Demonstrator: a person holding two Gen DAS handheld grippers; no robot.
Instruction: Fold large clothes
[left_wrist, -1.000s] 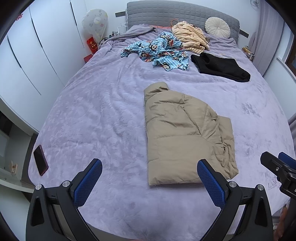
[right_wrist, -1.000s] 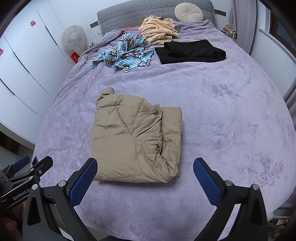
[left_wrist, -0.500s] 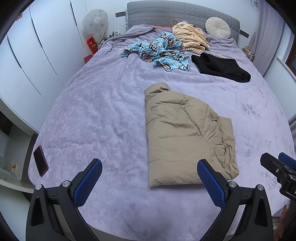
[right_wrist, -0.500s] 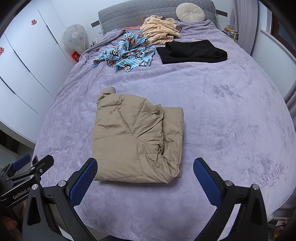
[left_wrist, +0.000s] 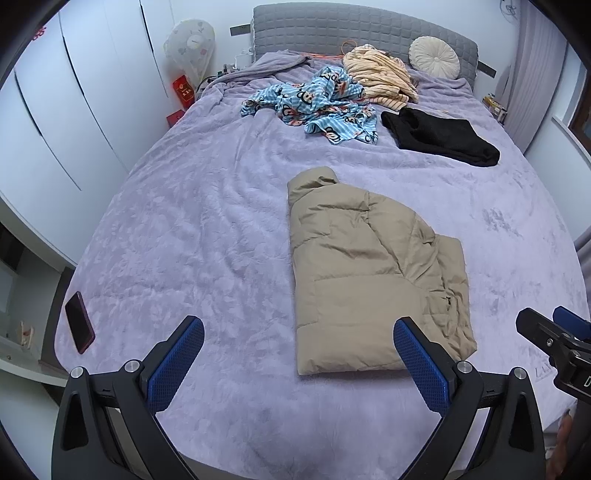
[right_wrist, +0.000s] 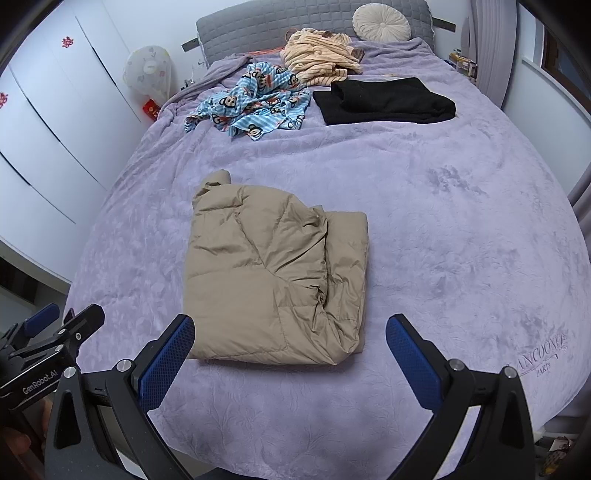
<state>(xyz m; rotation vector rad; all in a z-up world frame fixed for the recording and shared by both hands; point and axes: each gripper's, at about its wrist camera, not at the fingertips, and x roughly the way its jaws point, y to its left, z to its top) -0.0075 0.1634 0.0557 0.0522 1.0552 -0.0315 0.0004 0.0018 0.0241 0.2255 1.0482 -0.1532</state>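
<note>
Both tongs are held released above the near edge of the bed, nothing gripped between their blue pads. The left tongs (left_wrist: 299, 354) are spread wide, with the folded tan down jacket (left_wrist: 369, 273) lying ahead and to their right; its near hem is seen just beyond the right-hand pad (left_wrist: 417, 362). The right tongs (right_wrist: 290, 352) are likewise spread, and the jacket (right_wrist: 273, 280) is seen ahead between the pads, nearer the left-hand one (right_wrist: 166, 358), which overlaps the jacket's near left corner in that view. No contact between tongs and jacket can be made out.

The jacket is laid flat on the purple bedspread (right_wrist: 443, 221) in the middle of the bed, folded into a rough rectangle, its collar pointed toward the headboard and a looser, rumpled layer along its right side.

Well beyond it, near the grey headboard (left_wrist: 354, 26), a blue cartoon-print garment (left_wrist: 314, 103) is left crumpled, a striped cream garment (left_wrist: 380, 77) is heaped just behind it, and a folded black garment (left_wrist: 439, 136) lies to the right. A round cream cushion (left_wrist: 434, 57) is propped against the headboard. A dark phone (left_wrist: 79, 321) rests on the bedspread's left edge, and white wardrobe doors (left_wrist: 74, 110) are seen on the left.
</note>
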